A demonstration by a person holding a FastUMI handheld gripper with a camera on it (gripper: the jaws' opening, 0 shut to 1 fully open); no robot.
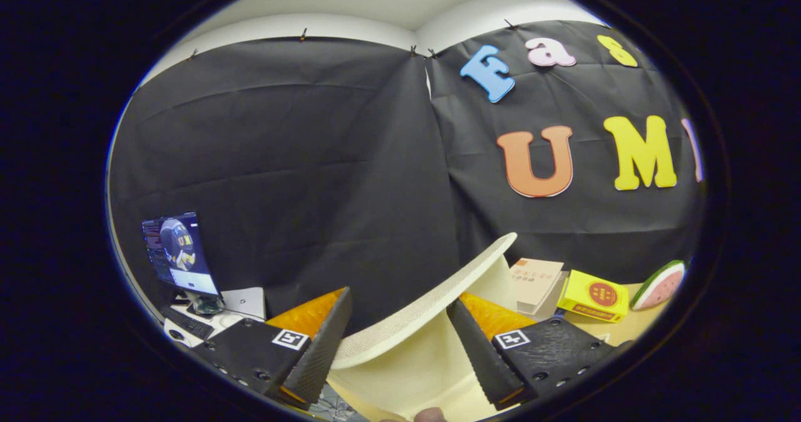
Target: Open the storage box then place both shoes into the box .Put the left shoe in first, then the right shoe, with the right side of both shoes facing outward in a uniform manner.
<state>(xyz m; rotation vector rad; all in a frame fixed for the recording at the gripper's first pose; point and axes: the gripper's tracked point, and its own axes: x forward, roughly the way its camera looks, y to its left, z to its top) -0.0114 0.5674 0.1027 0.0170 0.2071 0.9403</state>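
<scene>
Gripper: the gripper (pixel 397 340) looks along its two fingers toward the booth's black cloth wall; the fingers stand partly apart with a shoe between them.

Grip: both fingers (pixel 325 340) appear to bear on the shoe, one on each flank, so I judge it held; the contact on the near side is hard to make out, so this is likely rather than certain.

Shoe: a cream-white shoe with a pale textured sole (pixel 425 306) sits between the fingers, raised off the table.

Long axis: the sole runs as a curved band from beside the one finger up and away past the other, its far end rising beyond the fingertips and over the objects behind. The shoe therefore lies slantwise across the gripper's forward line, not along it.

Which shoe: cannot tell left from right here.

Storage box: I cannot say which way it lies from the gripper, so the carry direction is unsettled.

Behind the shoe: a tan cardboard box (pixel 535 281), a yellow carton with a red round mark (pixel 593 297) and a watermelon-slice toy (pixel 660 284) on a light tabletop (pixel 626 331).

To the other side: a computer monitor (pixel 178 253) with a dark keyboard (pixel 188 325) below.

Next move calls for: turning the held shoe so its right side faces outward.
</scene>
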